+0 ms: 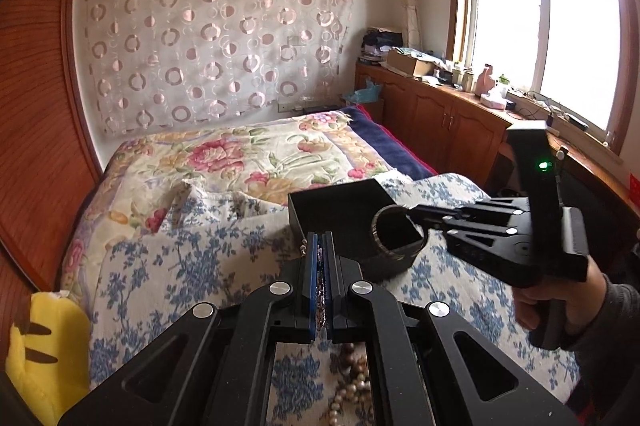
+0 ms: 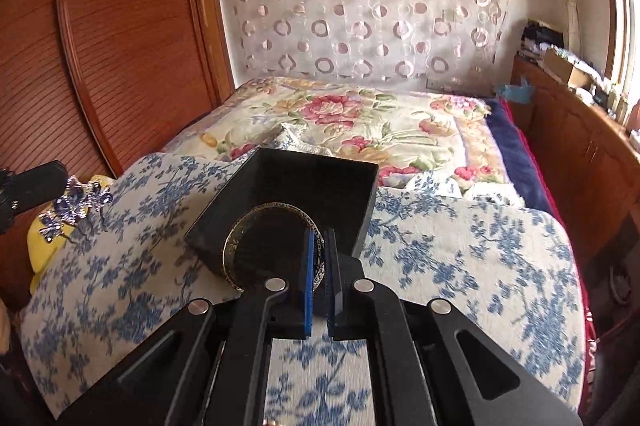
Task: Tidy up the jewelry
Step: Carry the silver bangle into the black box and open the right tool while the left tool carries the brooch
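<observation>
Item, bangle (image 2: 272, 246): pinched in my right gripper (image 2: 320, 258) over the black box (image 2: 304, 177) at my twelve o'clock; left gripper (image 1: 319, 266) clamps purple jewelled piece (image 2: 76, 205); next, I judge, lower and release.

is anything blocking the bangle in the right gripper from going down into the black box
Nothing visible does. The right gripper holds the bangle upright at the near rim of the open black box, whose inside looks bare. The left gripper, shut on the purple jewelry piece, stays off to the side.
</observation>
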### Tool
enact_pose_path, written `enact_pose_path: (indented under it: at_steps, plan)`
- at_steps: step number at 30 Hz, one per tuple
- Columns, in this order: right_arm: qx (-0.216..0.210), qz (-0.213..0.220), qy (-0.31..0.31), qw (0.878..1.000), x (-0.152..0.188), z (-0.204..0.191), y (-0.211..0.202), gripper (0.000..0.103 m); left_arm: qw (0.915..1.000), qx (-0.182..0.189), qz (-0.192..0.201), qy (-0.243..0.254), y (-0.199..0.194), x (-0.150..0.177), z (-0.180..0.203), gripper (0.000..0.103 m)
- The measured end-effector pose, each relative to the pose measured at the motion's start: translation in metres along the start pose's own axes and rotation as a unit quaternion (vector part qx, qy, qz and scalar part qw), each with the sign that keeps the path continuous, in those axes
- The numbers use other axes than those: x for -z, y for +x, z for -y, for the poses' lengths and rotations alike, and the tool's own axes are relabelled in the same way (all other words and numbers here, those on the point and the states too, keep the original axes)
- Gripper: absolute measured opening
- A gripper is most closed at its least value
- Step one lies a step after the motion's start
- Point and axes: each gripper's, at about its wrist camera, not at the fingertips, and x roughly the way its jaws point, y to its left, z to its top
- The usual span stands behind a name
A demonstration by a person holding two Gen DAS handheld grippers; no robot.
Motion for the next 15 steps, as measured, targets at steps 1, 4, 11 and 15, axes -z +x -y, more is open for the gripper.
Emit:
enact_pose_path:
  at_steps: [1, 4, 11, 15]
  plan:
    - [-0.002, -0.001, 0.004, 1.0, -0.002, 0.001, 0.004, 0.006, 1.0, 0.0, 0.0, 0.001, 0.003, -0.002, 0.0, 0.002]
    - [-0.008, -0.007, 0.017, 1.0, -0.006, 0.006, 0.017, 0.006, 1.0, 0.003, -0.001, 0.001, 0.011, -0.009, 0.003, 0.002]
    - [-0.031, -0.019, 0.033, 0.999, -0.015, 0.014, 0.039, 0.01, 0.9999, 0.009, -0.007, -0.003, 0.028, -0.019, 0.008, 0.002]
    - [-0.036, -0.01, 0.034, 0.999, -0.015, 0.02, 0.028, 0.011, 0.9999, 0.009, -0.008, -0.002, 0.038, -0.026, 0.012, 0.002]
